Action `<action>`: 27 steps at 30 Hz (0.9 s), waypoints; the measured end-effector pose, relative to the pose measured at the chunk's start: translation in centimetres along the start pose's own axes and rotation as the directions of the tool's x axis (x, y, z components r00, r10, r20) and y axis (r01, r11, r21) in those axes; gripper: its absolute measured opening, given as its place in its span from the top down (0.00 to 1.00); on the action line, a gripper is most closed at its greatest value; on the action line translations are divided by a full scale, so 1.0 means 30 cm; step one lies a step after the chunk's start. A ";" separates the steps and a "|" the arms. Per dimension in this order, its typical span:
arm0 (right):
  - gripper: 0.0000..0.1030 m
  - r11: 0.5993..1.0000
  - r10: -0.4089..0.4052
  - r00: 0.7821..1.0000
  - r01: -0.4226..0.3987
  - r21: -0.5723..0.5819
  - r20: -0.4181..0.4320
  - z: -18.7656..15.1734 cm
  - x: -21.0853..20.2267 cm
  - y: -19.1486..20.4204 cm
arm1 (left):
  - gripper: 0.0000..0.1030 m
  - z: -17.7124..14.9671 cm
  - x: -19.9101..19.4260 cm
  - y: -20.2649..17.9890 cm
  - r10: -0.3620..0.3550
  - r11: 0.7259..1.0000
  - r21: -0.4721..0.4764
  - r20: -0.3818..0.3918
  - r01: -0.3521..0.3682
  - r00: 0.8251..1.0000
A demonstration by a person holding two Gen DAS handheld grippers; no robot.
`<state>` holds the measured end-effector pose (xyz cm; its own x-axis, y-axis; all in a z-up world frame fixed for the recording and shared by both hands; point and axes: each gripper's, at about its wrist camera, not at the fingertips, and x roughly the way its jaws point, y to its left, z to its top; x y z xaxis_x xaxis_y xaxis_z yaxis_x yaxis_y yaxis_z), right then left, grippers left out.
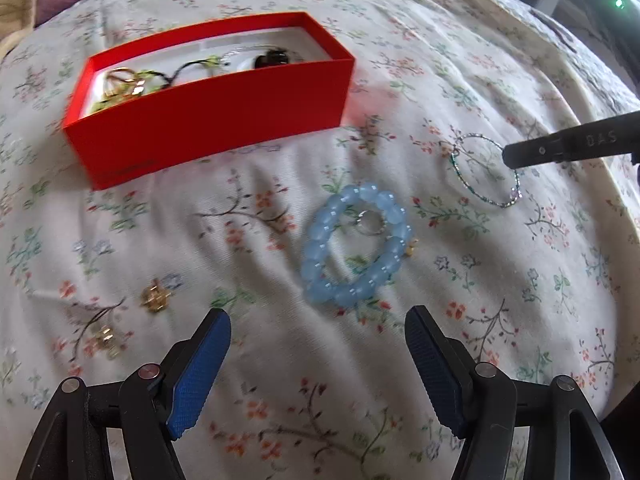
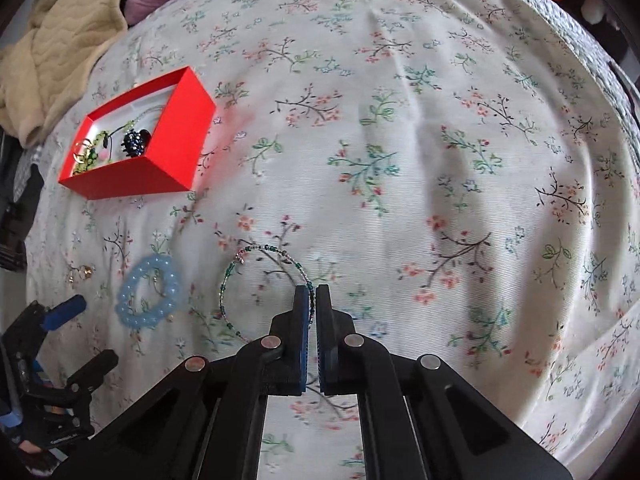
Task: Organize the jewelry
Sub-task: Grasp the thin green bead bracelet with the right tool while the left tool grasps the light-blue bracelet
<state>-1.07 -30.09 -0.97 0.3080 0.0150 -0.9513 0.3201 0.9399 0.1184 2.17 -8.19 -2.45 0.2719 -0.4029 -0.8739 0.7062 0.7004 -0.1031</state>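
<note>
Pinching wire bracelet (image 2: 264, 292), right gripper (image 2: 311, 292) low.

Matt woven floral cotton bedsheet (image 2: 400, 140), smooth matt red cardboard box (image 1: 216, 128), translucent frosted pale-blue bead bracelet (image 1: 352, 244), thin glinting wire bangle of tiny teal glass beads (image 2: 256, 280), shiny gold-metal earrings (image 1: 156, 300), ribbed blue rubbery pads (image 1: 198, 376), fleecy cream quilted blanket (image 2: 60, 40).

Two bracelets (image 1: 356, 246) (image 1: 484, 170), one red box (image 1: 208, 120), two gold earrings (image 1: 156, 300) (image 1: 106, 338).

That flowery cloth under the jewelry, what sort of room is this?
Probably a bedroom: the floral sheet looks like a made bed, with a beige quilted blanket bunched at its edge and a red box of jewelry on it.
</note>
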 end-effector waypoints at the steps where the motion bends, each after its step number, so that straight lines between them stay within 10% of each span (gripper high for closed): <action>1: 0.95 1.000 0.008 1.000 -0.008 -0.002 -0.003 -0.001 0.000 -0.011 | 0.27 0.003 0.006 -0.004 0.001 1.000 0.004 0.001 -0.001 1.000; 3: 0.91 1.000 0.021 1.000 -0.021 -0.006 -0.004 -0.004 -0.005 -0.028 | 0.27 0.012 0.021 -0.014 -0.003 1.000 0.021 0.006 0.003 1.000; 8: 0.37 0.995 0.051 0.998 -0.046 -0.091 0.049 -0.023 -0.028 0.001 | 0.27 0.024 0.072 -0.039 0.005 0.997 0.079 0.007 -0.006 1.000; 20: 0.29 0.908 0.007 0.997 0.027 -0.417 0.079 -0.112 0.061 0.126 | 0.27 0.042 0.131 -0.040 0.003 0.989 0.147 0.065 -0.013 0.998; 27: 0.28 0.919 0.013 0.996 0.023 -0.394 0.089 -0.079 0.075 0.129 | 0.57 0.048 0.121 -0.056 -0.007 0.986 0.164 0.065 -0.003 0.998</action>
<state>-1.25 -25.61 -3.33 0.3902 -0.0031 -0.9207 -0.0521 0.9983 -0.0254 2.92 -11.67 -4.77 0.3085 -0.4454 -0.8405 0.8032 0.5954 -0.0208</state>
